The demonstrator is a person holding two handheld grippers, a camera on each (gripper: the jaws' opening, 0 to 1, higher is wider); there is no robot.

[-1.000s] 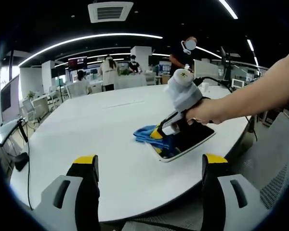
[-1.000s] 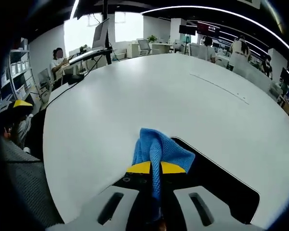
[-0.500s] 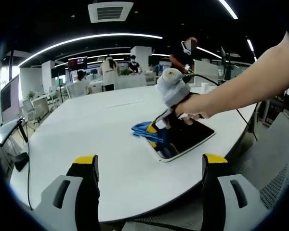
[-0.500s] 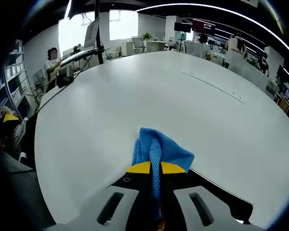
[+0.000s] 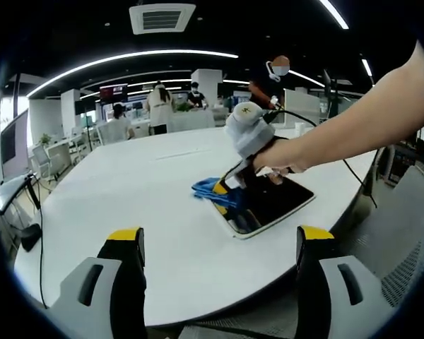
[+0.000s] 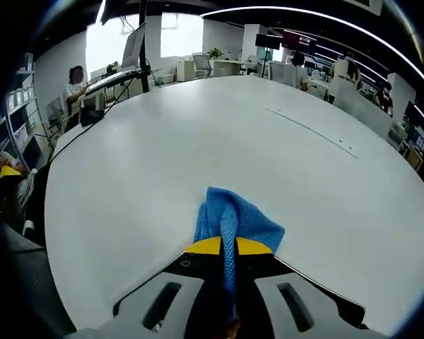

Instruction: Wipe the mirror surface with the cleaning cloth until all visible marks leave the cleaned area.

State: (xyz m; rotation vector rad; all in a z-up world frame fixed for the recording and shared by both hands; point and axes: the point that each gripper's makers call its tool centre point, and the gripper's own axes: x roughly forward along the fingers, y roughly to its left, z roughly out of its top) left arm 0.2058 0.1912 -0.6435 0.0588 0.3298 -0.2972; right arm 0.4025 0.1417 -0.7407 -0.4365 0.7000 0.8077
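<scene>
A dark mirror with a white frame lies flat on the big white table, near its right edge. My right gripper, held by a person's hand, is shut on the blue cleaning cloth and presses it at the mirror's far left corner. In the right gripper view the blue cloth bunches out past the shut yellow-tipped jaws of the right gripper, and the mirror runs under them. My left gripper stands open over the table's near edge, well short of the mirror, with nothing between its jaws.
The white table stretches wide and bare around the mirror. A black cable trails from the right gripper over the table's right edge. Several people stand at desks far behind. Chairs line the left side.
The right gripper has slid the cloth from the mirror's left part toward its far left corner. The left gripper has stayed in place.
</scene>
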